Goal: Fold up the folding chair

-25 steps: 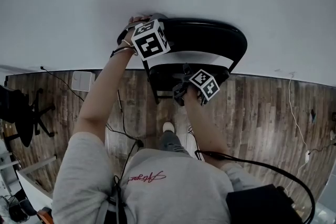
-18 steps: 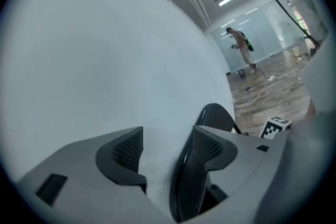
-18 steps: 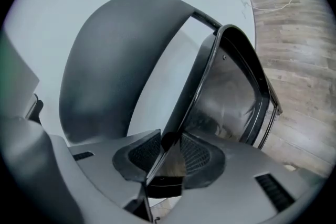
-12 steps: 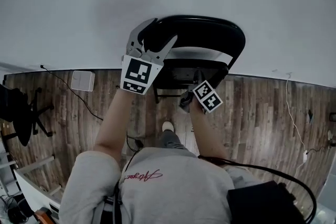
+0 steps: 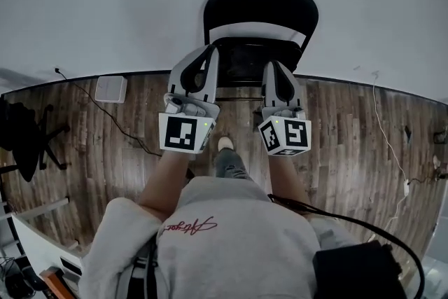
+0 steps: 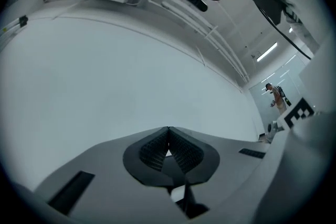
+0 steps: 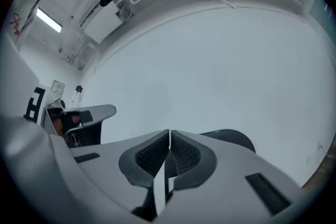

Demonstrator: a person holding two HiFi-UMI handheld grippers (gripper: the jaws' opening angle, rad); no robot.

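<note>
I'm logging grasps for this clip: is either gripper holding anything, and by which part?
Nothing is held. The left gripper and the right gripper are both shut with nothing between the jaws; the folding chair stands ungripped.

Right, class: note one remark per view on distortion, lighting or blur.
Head view: wide-angle bending curves the floor; the folding chair is sharp, evenly lit. Left gripper view: fisheye circle, black corners, a glaring ceiling light. Right gripper view: same fisheye; the right gripper, close up, looks slightly soft.

wall [image 5: 105, 3]: plain white | floor [image 5: 350, 150]: dark wood planks | office chair [image 5: 24, 140]: far left
</note>
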